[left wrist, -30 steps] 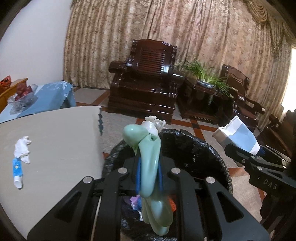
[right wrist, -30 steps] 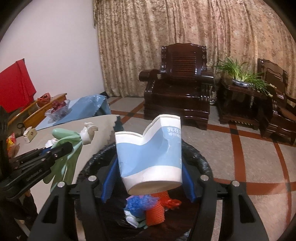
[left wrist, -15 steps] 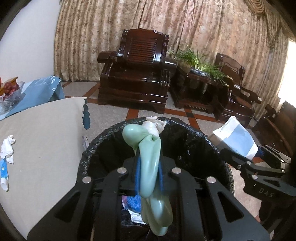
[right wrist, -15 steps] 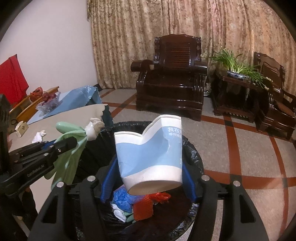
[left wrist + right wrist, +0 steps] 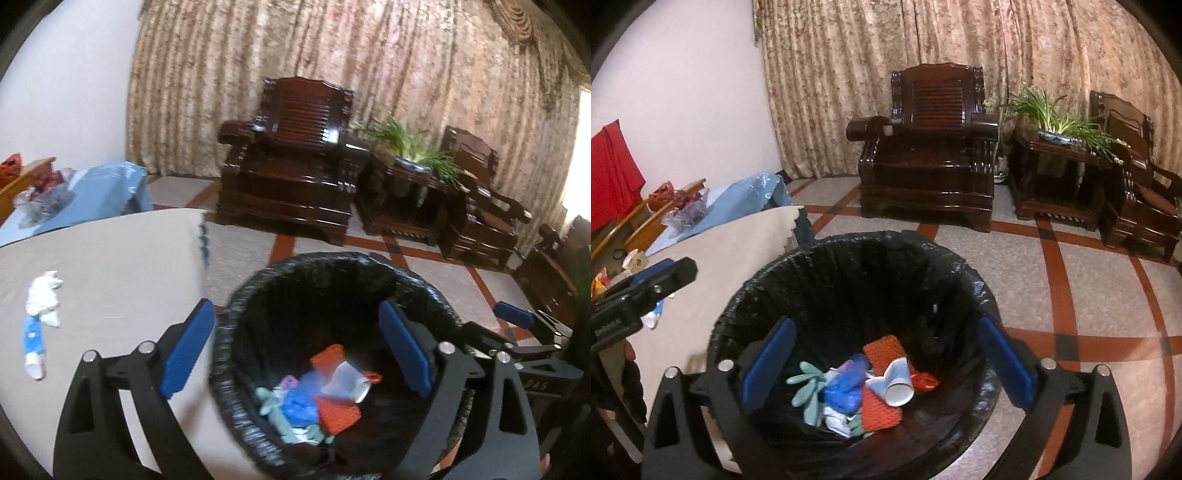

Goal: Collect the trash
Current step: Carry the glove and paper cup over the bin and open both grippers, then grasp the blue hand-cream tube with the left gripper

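Observation:
A black-lined trash bin (image 5: 369, 266) (image 5: 975, 291) stands on the floor beside the table. Inside lie a pale green glove (image 5: 809, 387) (image 5: 273, 402), a crushed blue-and-white paper cup (image 5: 895, 384) (image 5: 343, 380), orange netting and blue scraps. My left gripper (image 5: 295, 347) is open and empty above the bin. My right gripper (image 5: 886, 365) is open and empty above the bin too. A white tissue (image 5: 42, 297) and a small blue-and-white tube (image 5: 33, 347) lie on the beige table (image 5: 110, 266).
Dark wooden armchairs (image 5: 931, 147) and a side table with a plant (image 5: 1056, 147) stand before the curtain. A blue-clothed table with a bowl (image 5: 683, 206) is at the left. The tiled floor (image 5: 1089, 295) stretches to the right of the bin.
Both grippers opened. The green glove and the paper cup dropped into the bin. The left gripper swung back to the left, showing more of the table.

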`<state>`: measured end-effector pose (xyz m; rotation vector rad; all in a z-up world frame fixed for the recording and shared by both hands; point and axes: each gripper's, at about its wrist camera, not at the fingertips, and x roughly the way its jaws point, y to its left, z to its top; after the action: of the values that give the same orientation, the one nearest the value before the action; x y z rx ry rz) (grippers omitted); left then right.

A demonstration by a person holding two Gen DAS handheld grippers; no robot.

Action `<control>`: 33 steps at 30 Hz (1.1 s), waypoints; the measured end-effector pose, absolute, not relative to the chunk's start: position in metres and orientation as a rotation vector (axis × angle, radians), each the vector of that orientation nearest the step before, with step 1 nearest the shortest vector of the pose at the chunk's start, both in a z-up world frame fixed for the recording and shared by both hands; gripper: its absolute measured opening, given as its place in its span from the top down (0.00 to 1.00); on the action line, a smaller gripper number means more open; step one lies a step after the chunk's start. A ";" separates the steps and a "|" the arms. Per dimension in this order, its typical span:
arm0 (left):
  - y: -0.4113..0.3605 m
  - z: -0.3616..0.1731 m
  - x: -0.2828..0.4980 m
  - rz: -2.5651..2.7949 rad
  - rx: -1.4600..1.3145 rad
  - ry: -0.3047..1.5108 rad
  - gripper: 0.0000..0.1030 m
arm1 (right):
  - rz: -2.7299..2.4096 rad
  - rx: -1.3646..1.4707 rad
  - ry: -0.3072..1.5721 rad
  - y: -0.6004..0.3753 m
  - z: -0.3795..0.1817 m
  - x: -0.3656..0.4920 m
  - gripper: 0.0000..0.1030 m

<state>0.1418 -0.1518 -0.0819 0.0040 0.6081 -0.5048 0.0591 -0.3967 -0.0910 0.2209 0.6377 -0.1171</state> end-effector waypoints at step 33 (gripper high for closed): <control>0.078 -0.057 0.137 -0.023 -0.062 0.553 0.13 | 0.198 0.115 0.560 -0.214 -0.061 0.111 0.06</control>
<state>0.1373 0.0780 -0.0569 -0.0622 0.5533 -0.0225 0.1112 -0.2135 -0.0612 0.1153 0.5595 0.1978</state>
